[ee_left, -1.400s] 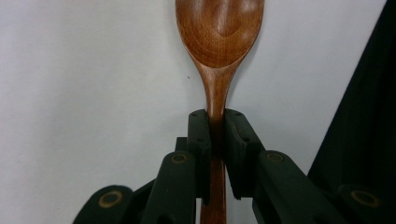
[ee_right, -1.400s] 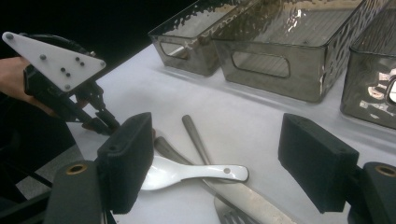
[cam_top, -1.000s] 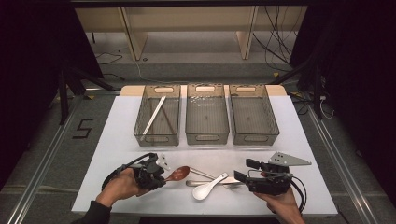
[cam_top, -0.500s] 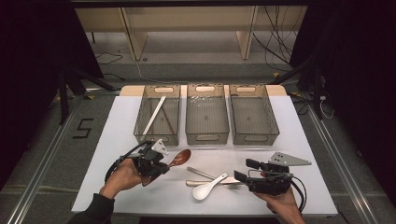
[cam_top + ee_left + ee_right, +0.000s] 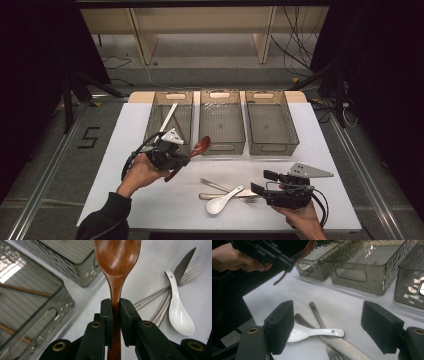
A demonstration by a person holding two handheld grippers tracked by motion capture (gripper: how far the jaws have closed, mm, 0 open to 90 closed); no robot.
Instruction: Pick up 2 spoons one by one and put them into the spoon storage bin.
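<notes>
The left gripper (image 5: 181,156) is clenched on the handle of a wooden spoon (image 5: 117,263), which it carries above the table (image 5: 125,150), bowl forward, just in front of the near ends of the left tray (image 5: 155,131) and the middle tray (image 5: 222,148). The left hand (image 5: 140,172) is lifted, forearm slanting in from the bottom edge. The right gripper (image 5: 329,327) rests low near the front edge with its jaws wide apart and nothing between them, facing a white ceramic spoon (image 5: 312,332), a fork (image 5: 220,186) and a knife (image 5: 344,346) lying crossed. Bare tabletop lies between the cutlery and the trays.
</notes>
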